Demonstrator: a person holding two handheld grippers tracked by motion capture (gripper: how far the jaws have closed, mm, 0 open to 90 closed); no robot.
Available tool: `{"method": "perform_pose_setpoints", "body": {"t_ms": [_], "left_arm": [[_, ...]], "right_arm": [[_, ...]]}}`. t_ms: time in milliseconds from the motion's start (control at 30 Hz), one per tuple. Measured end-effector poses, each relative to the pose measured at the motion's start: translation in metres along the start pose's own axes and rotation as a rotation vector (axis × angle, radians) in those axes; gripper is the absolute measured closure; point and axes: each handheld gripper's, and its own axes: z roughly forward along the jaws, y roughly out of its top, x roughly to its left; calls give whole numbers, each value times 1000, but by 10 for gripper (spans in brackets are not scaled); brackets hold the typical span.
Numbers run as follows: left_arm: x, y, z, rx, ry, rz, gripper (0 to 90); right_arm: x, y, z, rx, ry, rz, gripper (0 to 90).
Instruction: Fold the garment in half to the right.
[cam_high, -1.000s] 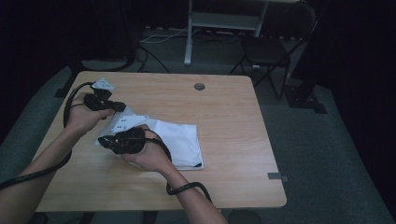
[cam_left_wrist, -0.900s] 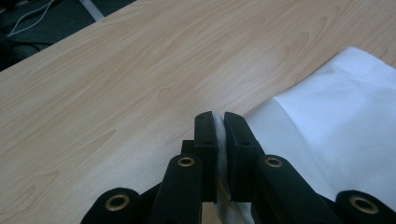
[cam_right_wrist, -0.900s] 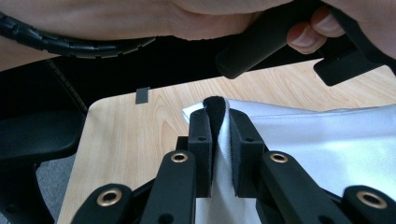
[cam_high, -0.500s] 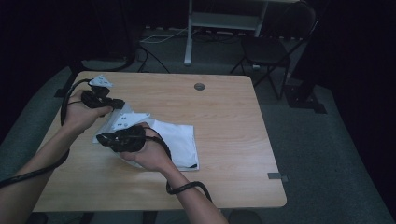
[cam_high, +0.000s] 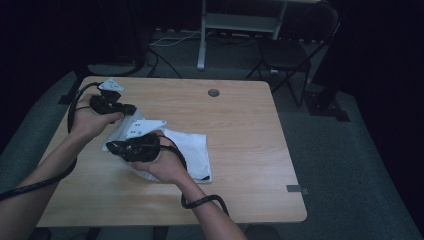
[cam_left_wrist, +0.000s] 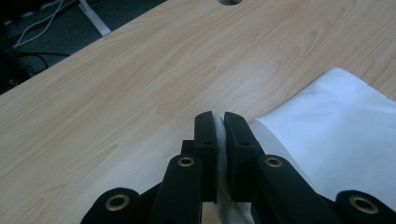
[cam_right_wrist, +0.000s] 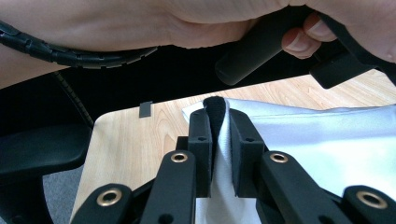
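A white cloth (cam_high: 192, 150) lies on the left half of the wooden table (cam_high: 240, 125), with its left part lifted between the two grippers. My left gripper (cam_high: 131, 107) is at the cloth's far left corner. In the left gripper view its jaws (cam_left_wrist: 219, 116) are shut on a fold of the cloth (cam_left_wrist: 336, 140). My right gripper (cam_high: 111, 146) hovers over the cloth's near left part, pointing left. In the right gripper view it (cam_right_wrist: 217, 114) is shut on a dark-trimmed edge of the cloth (cam_right_wrist: 317, 140), with the other hand's gripper (cam_right_wrist: 261, 51) just above.
A round cable hole (cam_high: 213, 92) sits in the table's far middle. A black chair (cam_high: 295, 50) and a grey desk frame (cam_high: 240, 22) stand behind the table. Cables trail from both grippers over the table's near and left edges.
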Motion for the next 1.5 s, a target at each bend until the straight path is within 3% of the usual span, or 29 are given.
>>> {"method": "perform_pose_setpoints", "body": {"t_ms": [467, 1033, 1500], "left_arm": [[-4, 8, 0, -7, 6, 0, 848], [8, -2, -17, 5, 28, -3, 848], [-10, 8, 1, -22, -15, 2, 848]], "right_arm": [[-4, 1, -14, -37, -6, 20, 810], [1, 9, 3, -54, 32, 18, 809], [-3, -3, -18, -58, 8, 45, 809]]}}
